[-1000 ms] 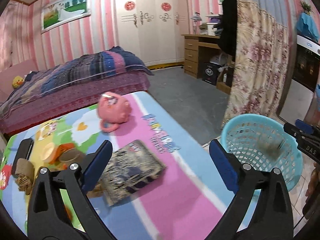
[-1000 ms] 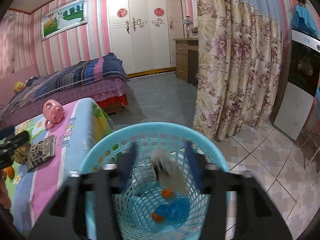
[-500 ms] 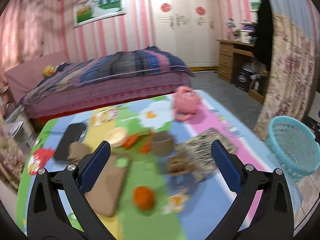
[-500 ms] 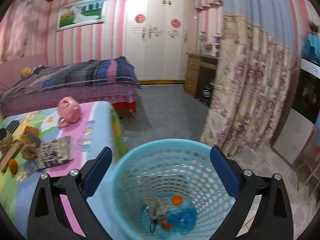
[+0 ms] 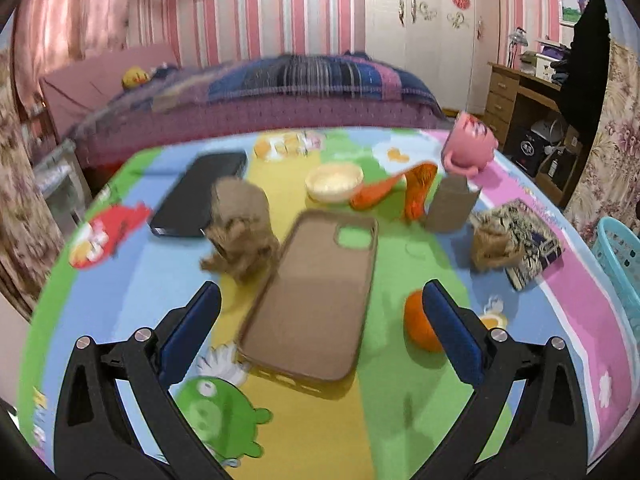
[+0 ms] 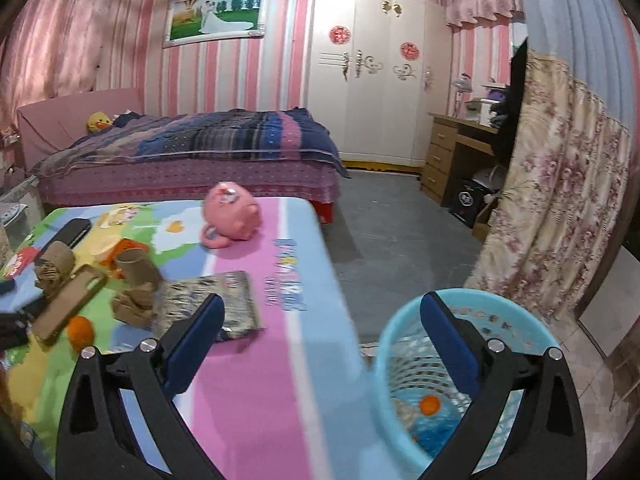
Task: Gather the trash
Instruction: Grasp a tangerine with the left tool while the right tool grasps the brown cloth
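Observation:
My left gripper (image 5: 318, 320) hangs open over the colourful table (image 5: 120, 280), its fingers either side of a brown phone case (image 5: 316, 292). Around it lie a crumpled brown paper wad (image 5: 242, 228), a second wad (image 5: 494, 244), a cardboard tube (image 5: 452, 204), orange peel (image 5: 404, 188) and an orange ball (image 5: 420, 322). My right gripper (image 6: 320, 334) stands open and empty over the table's right edge, beside the blue basket (image 6: 404, 332), which holds an orange piece (image 6: 431, 404) and other scraps. The same paper wad (image 6: 134, 306) and tube (image 6: 138, 266) show at left.
A black phone (image 5: 200, 194), a small cream bowl (image 5: 334, 182), a pink mug (image 5: 470, 148) and a patterned pouch (image 5: 528, 240) also sit on the table. A bed (image 6: 192, 152), wardrobe (image 6: 368, 68), desk (image 6: 456, 148) and floral curtain (image 6: 556, 184) ring the grey floor.
My left gripper swung left from the basket side to over the table's middle. My right gripper opened, a scrap dropped into the basket, and it moved left toward the table.

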